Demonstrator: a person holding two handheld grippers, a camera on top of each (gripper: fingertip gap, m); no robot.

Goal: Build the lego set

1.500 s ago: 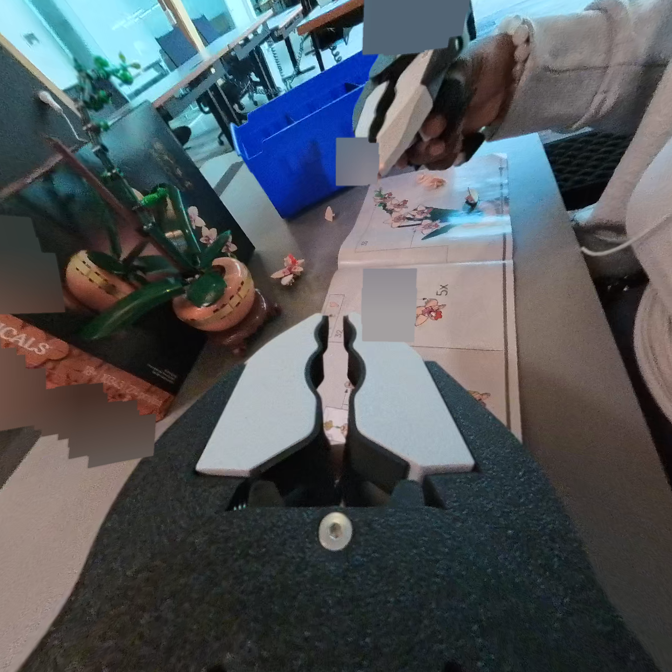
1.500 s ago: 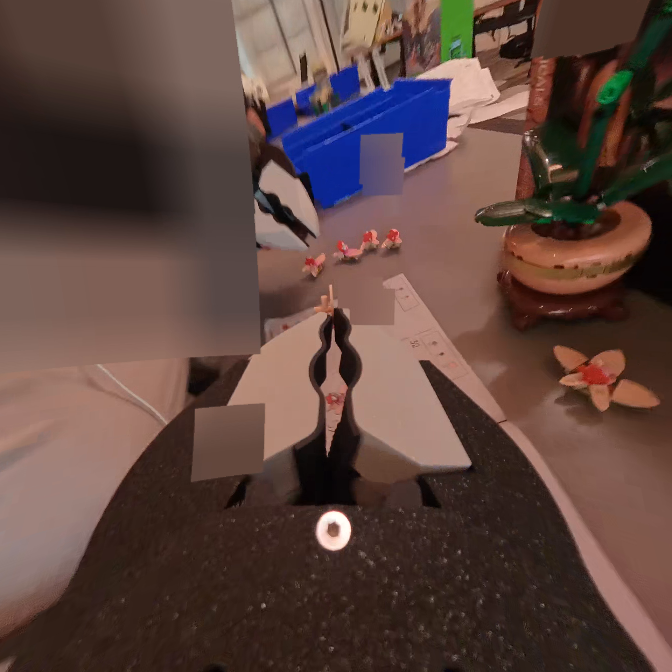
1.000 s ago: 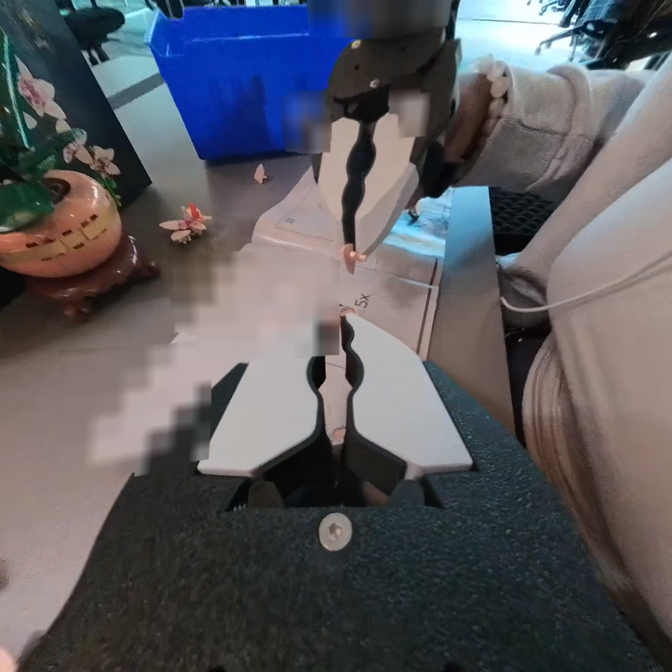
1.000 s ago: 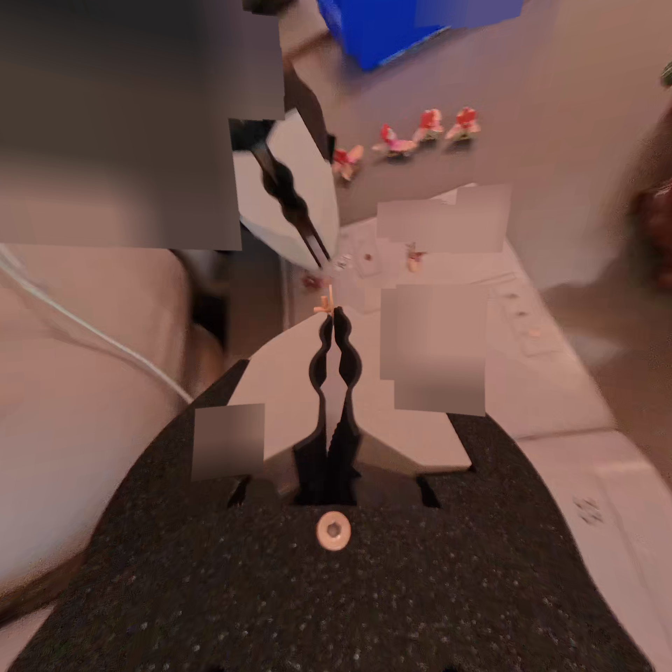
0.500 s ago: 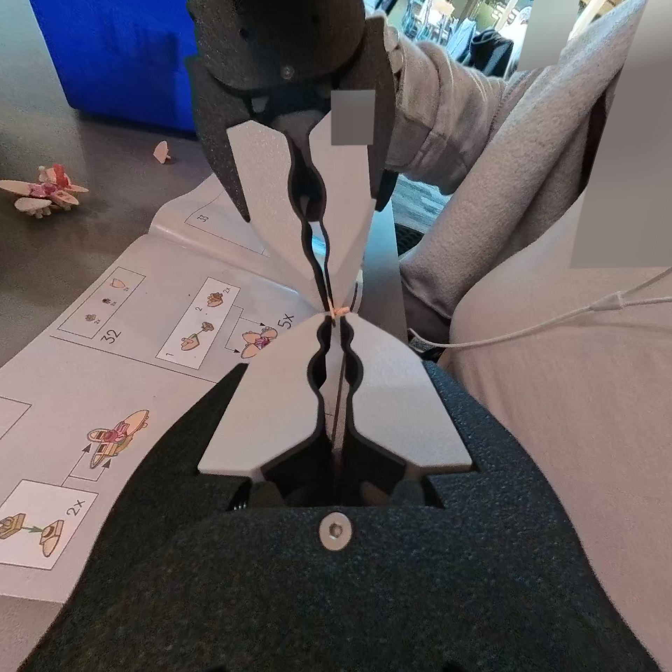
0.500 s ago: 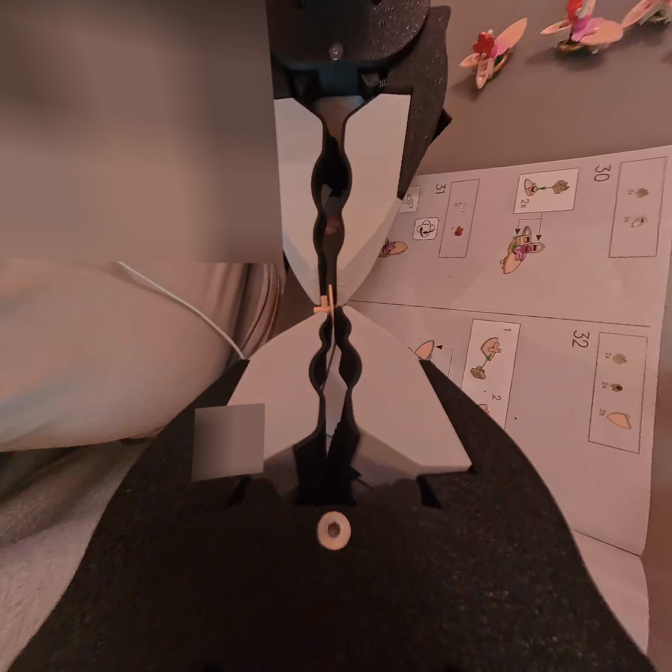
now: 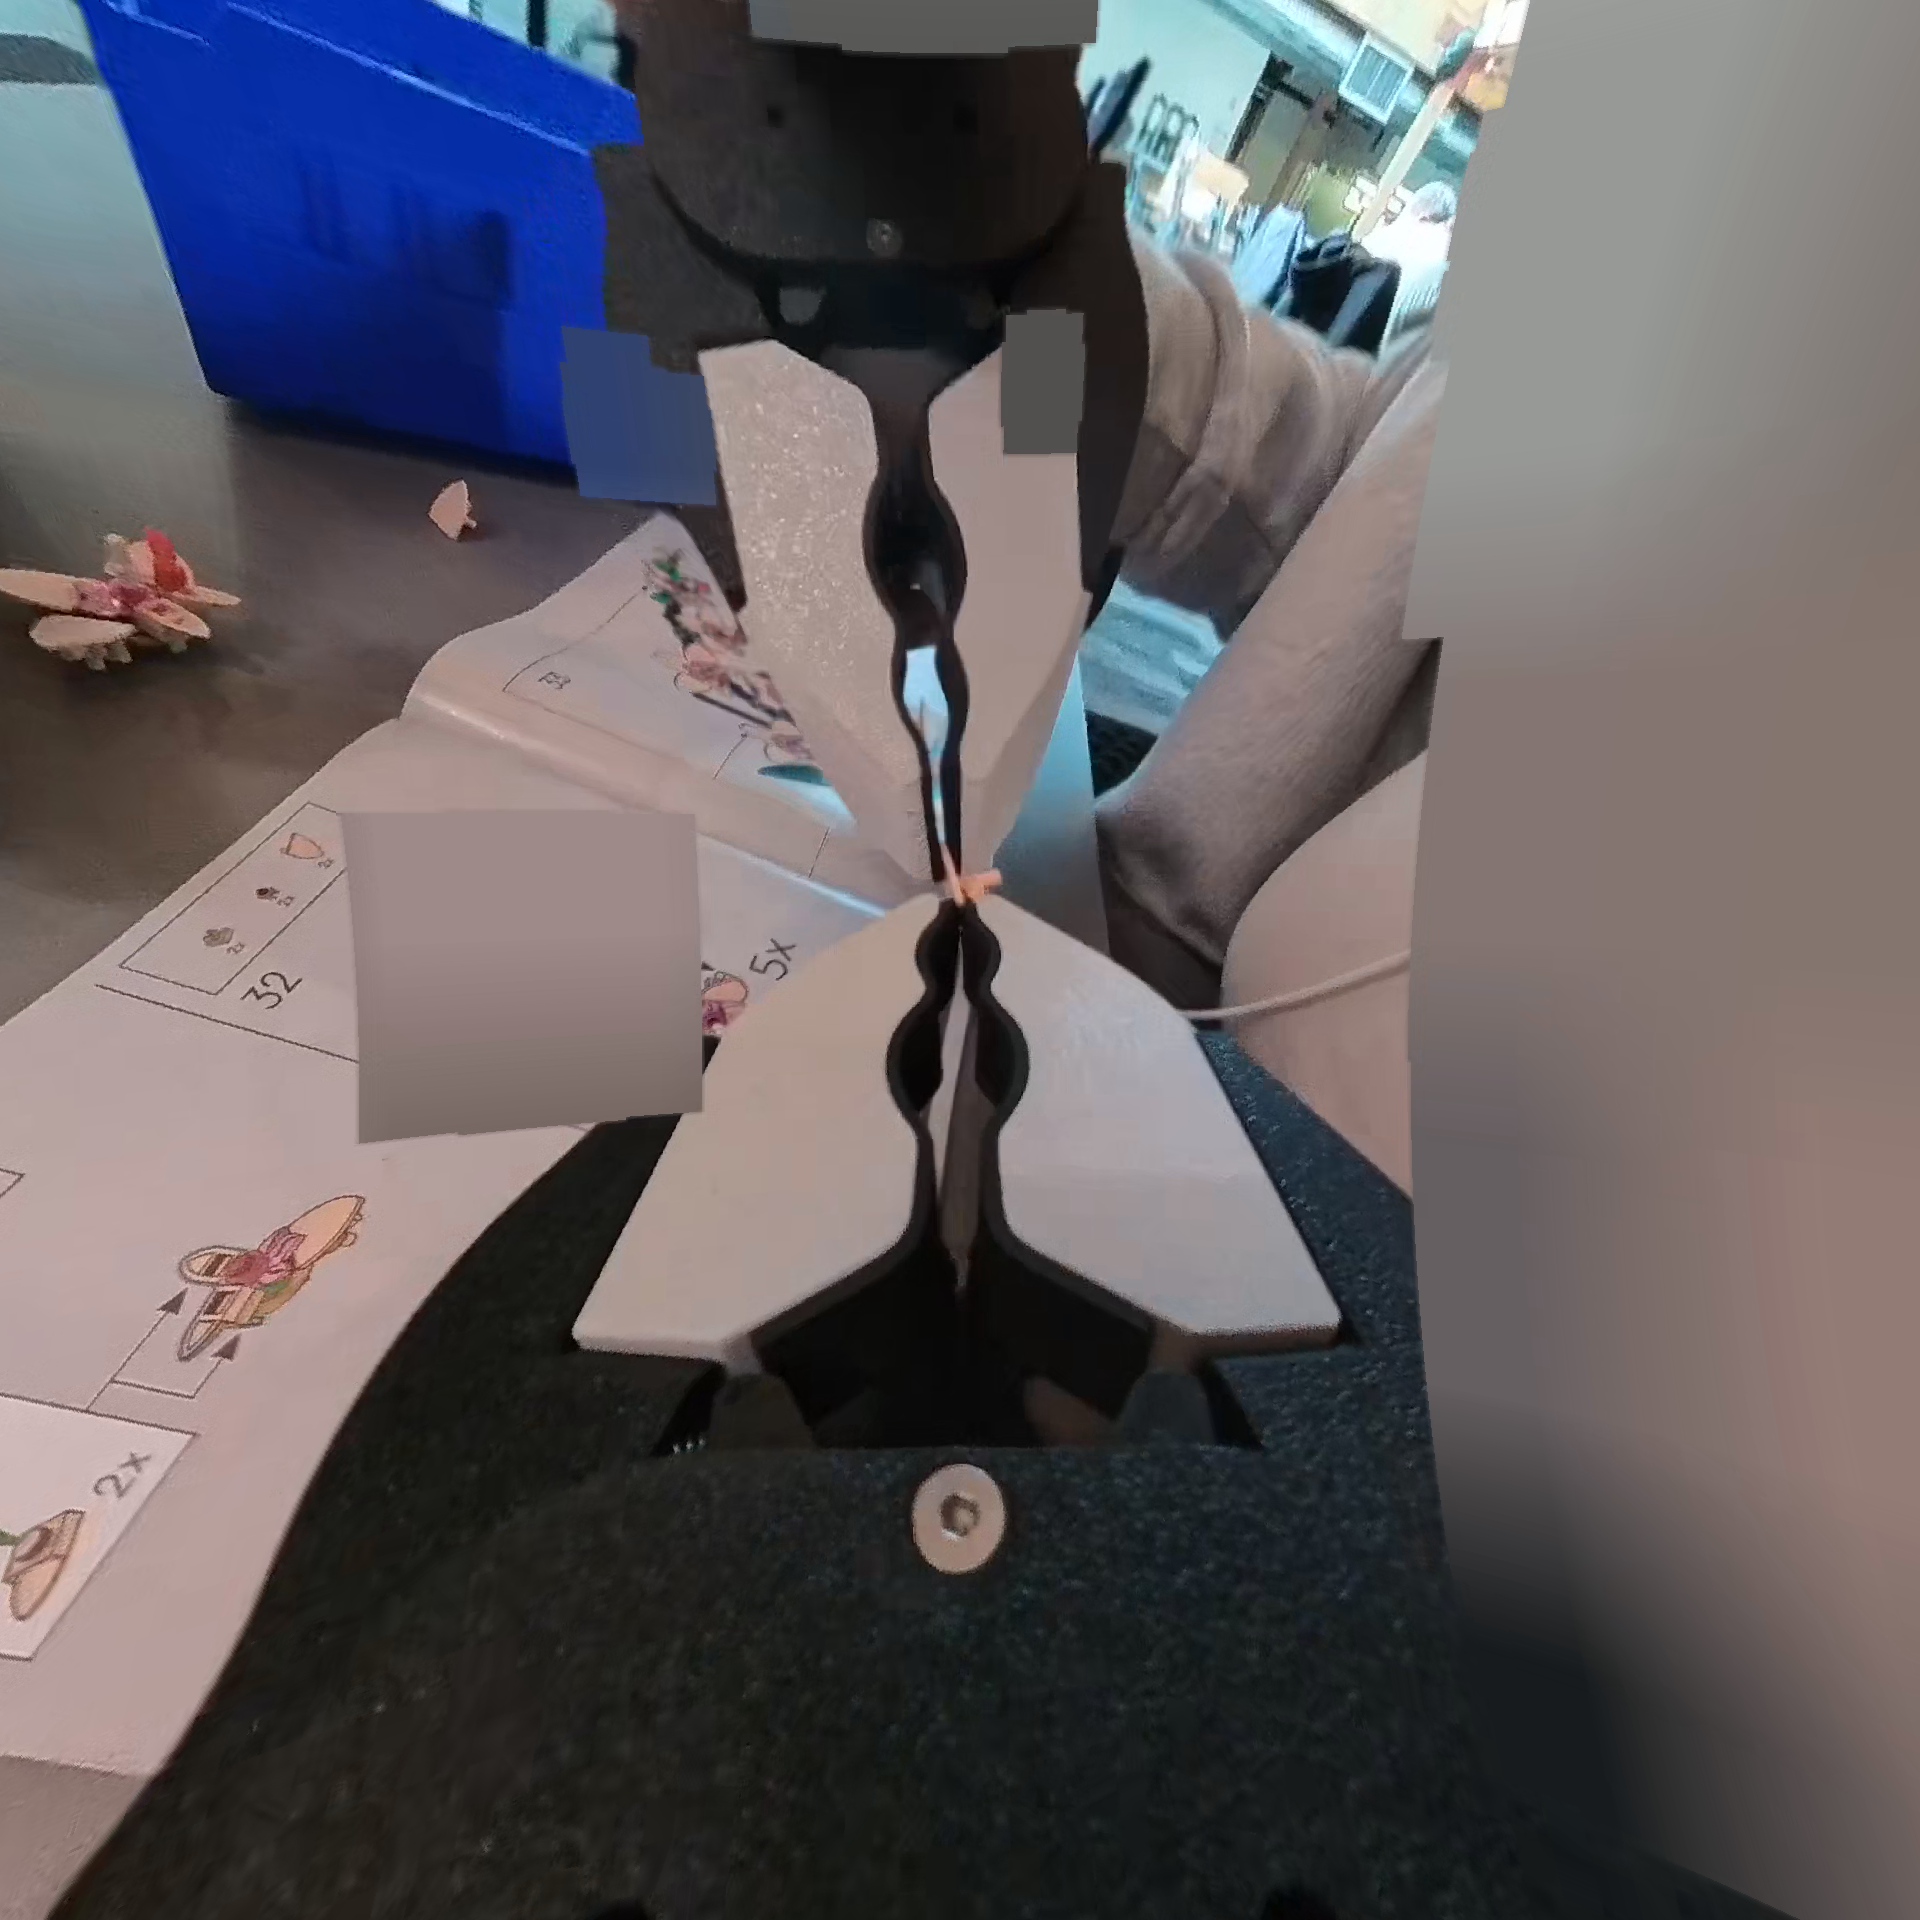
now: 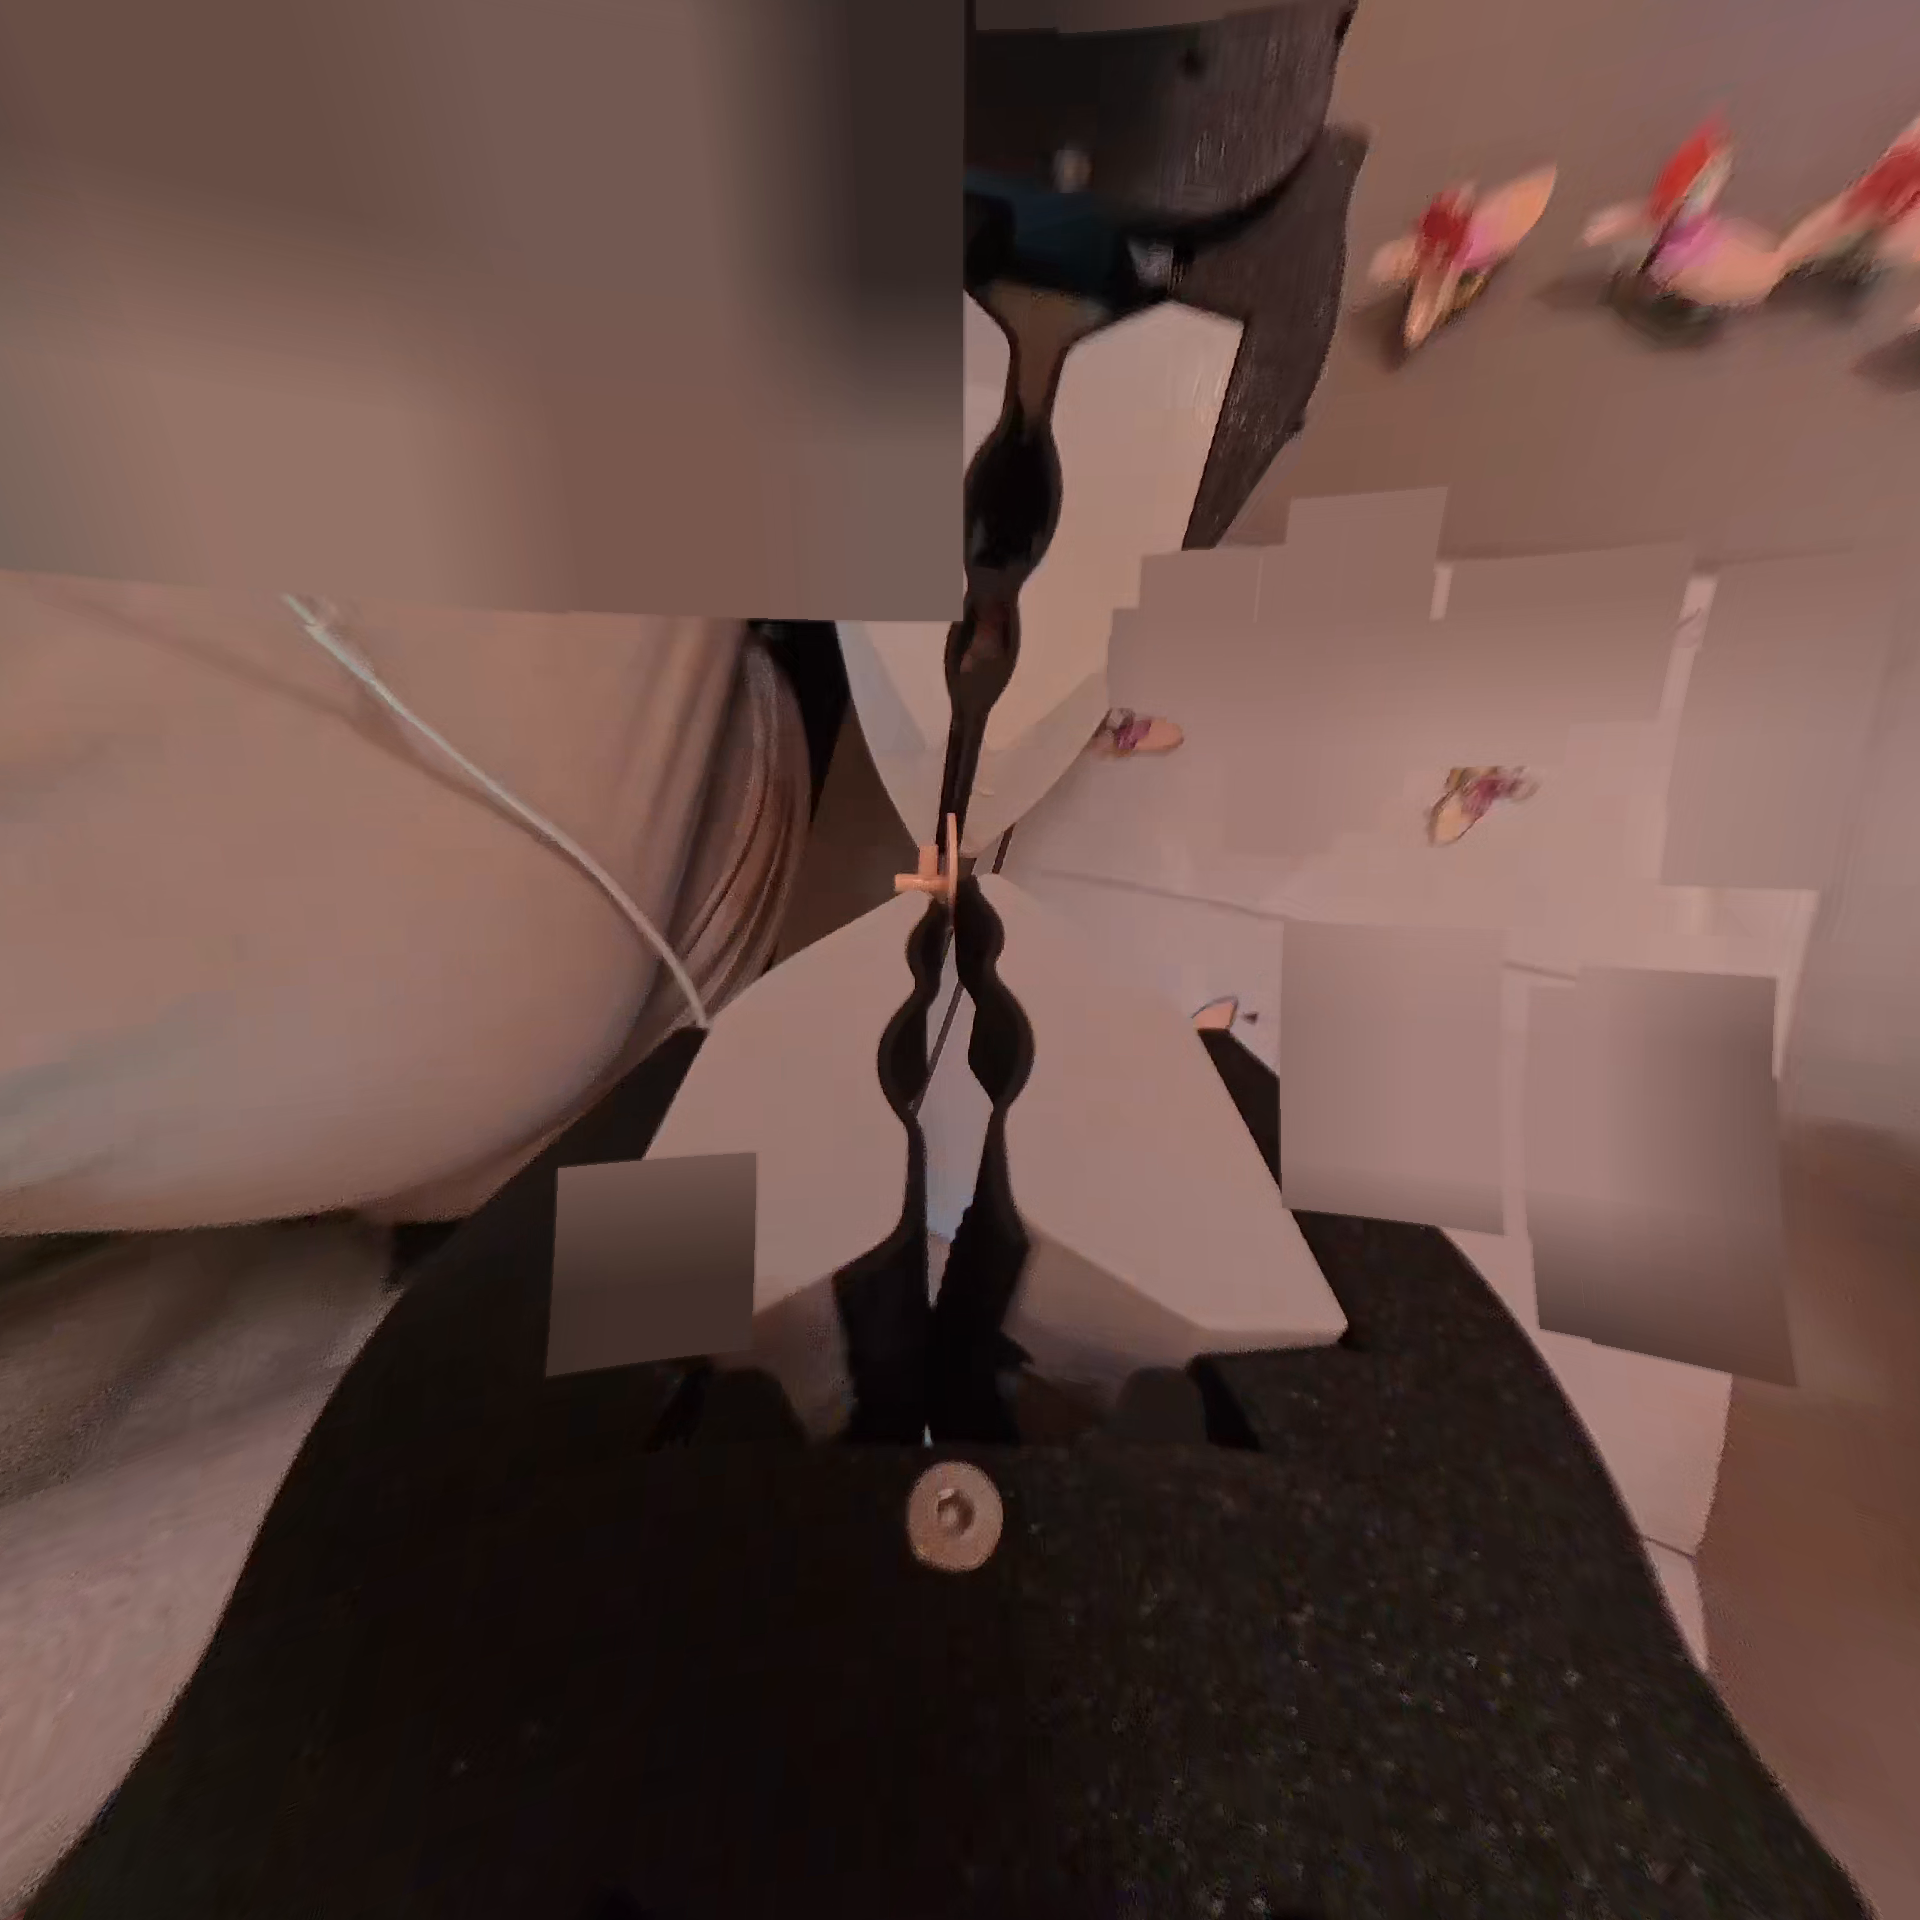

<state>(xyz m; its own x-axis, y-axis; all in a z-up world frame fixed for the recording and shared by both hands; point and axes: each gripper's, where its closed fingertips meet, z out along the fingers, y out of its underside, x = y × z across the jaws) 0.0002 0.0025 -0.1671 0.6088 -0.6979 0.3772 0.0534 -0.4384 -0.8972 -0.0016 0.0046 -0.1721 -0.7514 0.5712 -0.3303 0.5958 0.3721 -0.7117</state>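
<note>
A tiny tan lego piece (image 7: 971,886) sits between the two grippers, which meet tip to tip above the open instruction booklet (image 7: 208,1091). My right gripper (image 8: 951,902) is shut on the piece (image 8: 928,878). In the left wrist view it points down from above (image 7: 948,868). My left gripper (image 7: 956,914) has its tips together at the same piece and seems to pinch the thin upright end. In the right wrist view it comes in from the top (image 8: 961,831).
A built pink and red flower (image 7: 114,603) and a loose petal (image 7: 452,509) lie on the grey table, with a blue bin (image 7: 343,229) behind. More flowers (image 8: 1455,239) lie past the booklet (image 8: 1143,914). A person's grey sleeve (image 7: 1299,727) and a white cord are close on one side. Both grippers' tips are close together, under 4 cm apart.
Both grippers swung in over the booklet and met tip to tip. The right kept hold of the tan piece. The left gripper's tips have closed at the piece in the last half second.
</note>
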